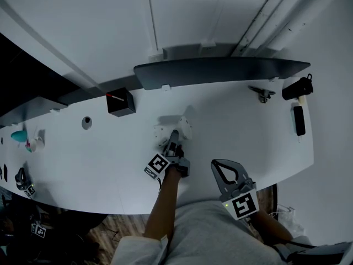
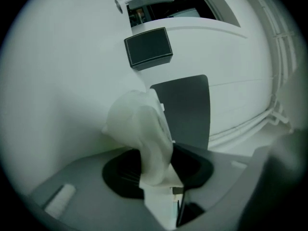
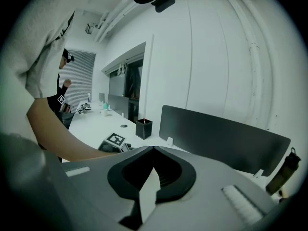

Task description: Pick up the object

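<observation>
A white, lumpy object lies on the white desk, in front of the dark divider panel. My left gripper reaches into it from the near side. In the left gripper view the white object fills the gap between the jaws, and my left gripper is shut on its near end. I cannot tell whether it is off the desk. My right gripper hovers at the desk's front edge to the right, shut and empty. In its own view the right gripper points over the desk.
A black square pen box stands at back left of the object. A dark divider panel runs along the back. At far right are a black bottle and a flat black device. A round desk grommet sits to the left.
</observation>
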